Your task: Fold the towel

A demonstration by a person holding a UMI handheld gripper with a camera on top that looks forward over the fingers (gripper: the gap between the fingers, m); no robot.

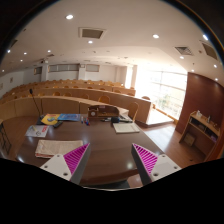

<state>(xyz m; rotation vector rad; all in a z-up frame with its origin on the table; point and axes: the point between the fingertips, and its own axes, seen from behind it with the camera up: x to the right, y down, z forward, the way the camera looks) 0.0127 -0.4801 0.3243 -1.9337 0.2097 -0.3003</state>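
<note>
Tongs [108, 160] hanging wide open over bench [105, 150], holding nothing. Pink pads [76, 157] facing each other. Folded towel [57, 147] lying beyond left finger, near bench's left edge.

The desk [105, 150] looks like brown wood with a smooth, faintly glossy top. Papers [55, 147] lie flat and matt near its left edge, and more paper [126, 127] towards its far right corner. The gripper [108, 160] fingers look like white plastic, their pads [75, 158] magenta, matt and finely ribbed.
</note>
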